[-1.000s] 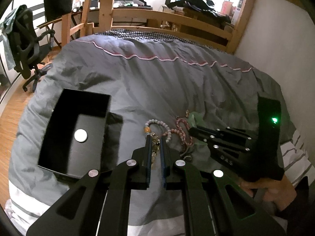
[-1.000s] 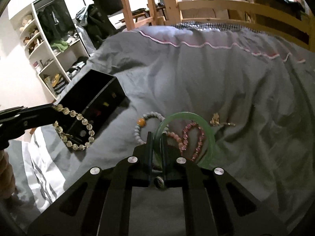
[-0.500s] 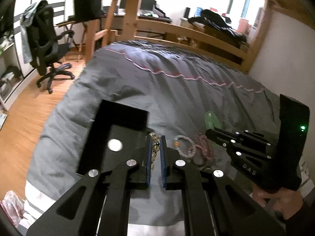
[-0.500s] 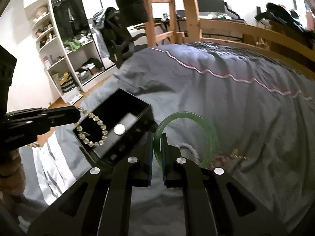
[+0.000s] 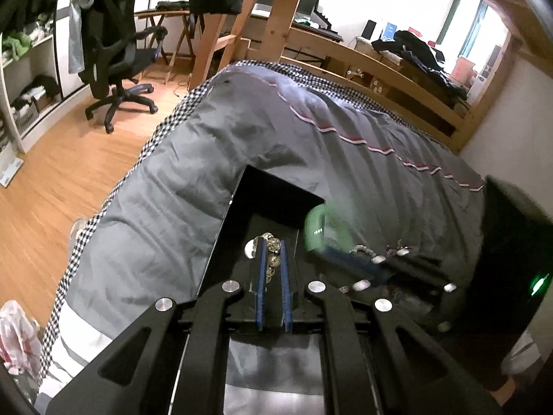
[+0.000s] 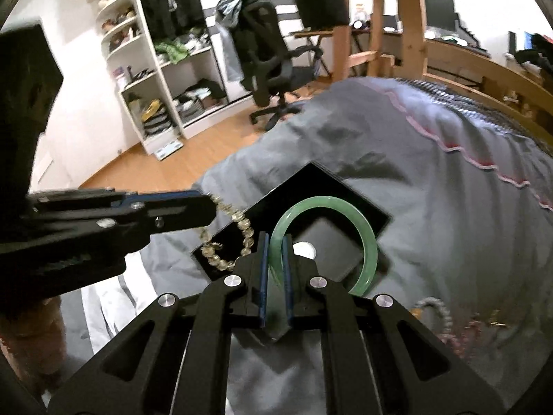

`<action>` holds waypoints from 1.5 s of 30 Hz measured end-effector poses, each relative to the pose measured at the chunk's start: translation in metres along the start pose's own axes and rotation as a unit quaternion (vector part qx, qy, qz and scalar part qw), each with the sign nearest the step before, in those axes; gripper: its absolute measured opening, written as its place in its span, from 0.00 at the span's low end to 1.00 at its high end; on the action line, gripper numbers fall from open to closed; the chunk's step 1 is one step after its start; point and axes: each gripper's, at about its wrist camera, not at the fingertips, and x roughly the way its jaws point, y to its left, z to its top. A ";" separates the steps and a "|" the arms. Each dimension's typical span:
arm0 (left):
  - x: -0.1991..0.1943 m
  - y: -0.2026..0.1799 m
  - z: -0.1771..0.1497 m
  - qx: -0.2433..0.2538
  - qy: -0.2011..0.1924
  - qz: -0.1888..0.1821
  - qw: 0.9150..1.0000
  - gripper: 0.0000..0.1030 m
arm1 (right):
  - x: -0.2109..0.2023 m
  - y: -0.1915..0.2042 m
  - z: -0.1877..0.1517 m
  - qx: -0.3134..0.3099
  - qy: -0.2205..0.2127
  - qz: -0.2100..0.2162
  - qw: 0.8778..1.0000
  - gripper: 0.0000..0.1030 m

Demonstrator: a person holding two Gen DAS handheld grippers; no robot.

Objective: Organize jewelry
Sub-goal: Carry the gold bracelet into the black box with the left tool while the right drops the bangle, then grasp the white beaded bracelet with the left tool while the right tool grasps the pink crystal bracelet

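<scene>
My left gripper [image 5: 273, 250] is clamped on a bracelet of pale yellow beads [image 6: 226, 238]; the blue-lined fingers stand only a bead's width apart, and the strand hangs from their tips over the near corner of the black box [image 5: 273, 190]; seen from my right wrist, the loop dangles just above the box's edge, with a round silver disc [image 6: 304, 250] lying on the box floor ahead of it. My right gripper [image 6: 274, 249] is closed tight on a green bangle [image 6: 366, 242], pinching its rim low between the fingers so the ring stands upright and arcs off to the right, above the box; from the left wrist the bangle is a green blur at the box's right wall. Off to my right gripper's right, a white bead bracelet [image 6: 437, 307] and a pink one [image 6: 473, 328] lie on the grey duvet [image 6: 449, 207].
</scene>
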 end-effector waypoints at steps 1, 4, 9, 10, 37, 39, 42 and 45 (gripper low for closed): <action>0.002 0.003 0.000 -0.004 0.005 0.001 1.000 0.07 | 0.005 0.003 -0.002 -0.003 0.004 0.003 1.000 0.08; 0.008 0.008 -0.002 -0.014 0.020 0.002 1.000 0.07 | 0.018 0.009 -0.012 -0.006 0.021 0.001 1.000 0.08; 0.010 0.011 -0.003 -0.022 0.024 0.003 0.999 0.08 | 0.027 0.006 -0.024 0.006 0.027 0.017 0.999 0.09; 0.009 0.011 -0.003 -0.024 0.023 -0.001 0.999 0.08 | 0.027 0.005 -0.023 0.007 0.026 0.015 1.000 0.11; 0.024 -0.069 -0.029 0.074 -0.016 -0.058 0.995 0.94 | -0.111 -0.133 -0.094 0.086 -0.025 -0.170 0.981 0.96; 0.029 -0.076 -0.033 0.084 -0.012 -0.058 0.995 0.94 | -0.108 -0.135 -0.100 0.086 -0.023 -0.170 0.981 0.96; 0.041 -0.090 -0.038 0.102 -0.002 -0.056 0.993 0.93 | -0.099 -0.137 -0.110 0.089 -0.017 -0.156 0.984 0.96; 0.058 -0.105 -0.041 0.117 0.015 -0.066 0.991 0.82 | -0.086 -0.146 -0.119 0.113 -0.006 -0.127 0.985 0.95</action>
